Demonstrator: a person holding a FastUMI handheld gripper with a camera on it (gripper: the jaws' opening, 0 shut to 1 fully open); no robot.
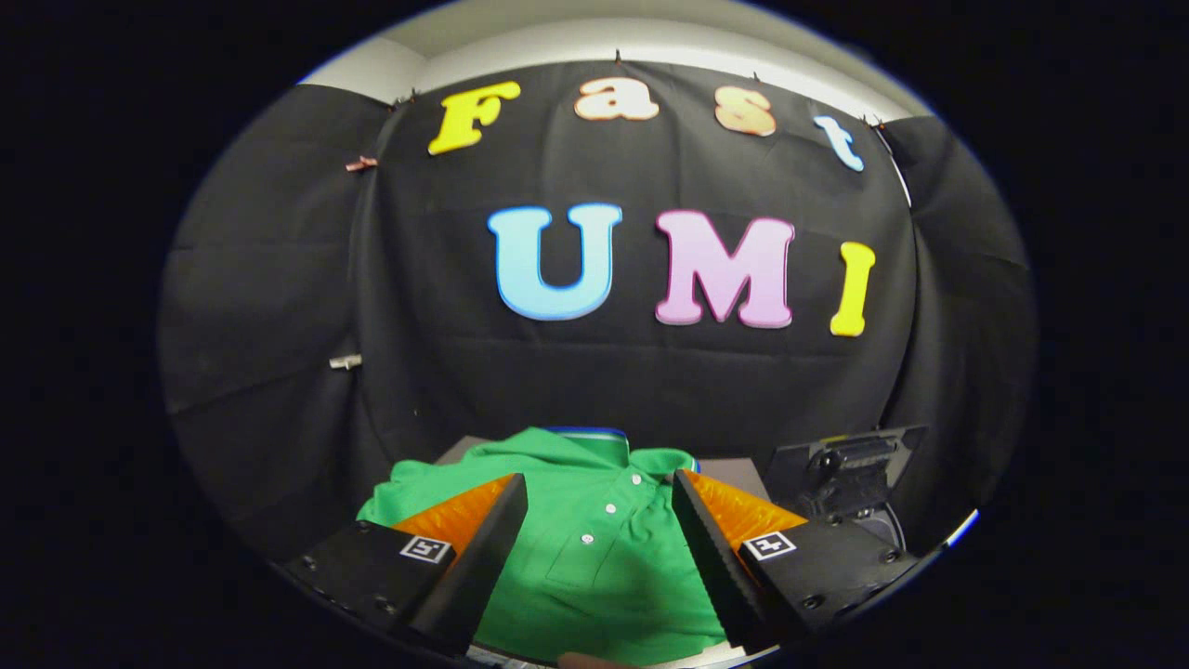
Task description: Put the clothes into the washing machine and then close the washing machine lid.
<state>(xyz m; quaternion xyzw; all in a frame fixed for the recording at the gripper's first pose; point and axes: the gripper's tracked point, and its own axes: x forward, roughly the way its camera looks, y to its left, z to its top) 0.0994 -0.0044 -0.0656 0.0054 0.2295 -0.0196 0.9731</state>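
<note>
Item: green polo shirt (594, 548), spread flat on a grey surface (734, 476), collar away from the gripper (599, 539), button placket running straight ahead along the line of the fingers. Gripper: released, fingers (483, 548) spread wide, the shirt's chest lying between and below them, apparently not touched. Adjacent: dark machine part (850, 474), likely the washing machine or its lid, beyond the right finger, just off the shirt's shoulder. Obstructions between gripper and shirt: none seen. Judged requirement: descend, pinch the fabric.
</note>
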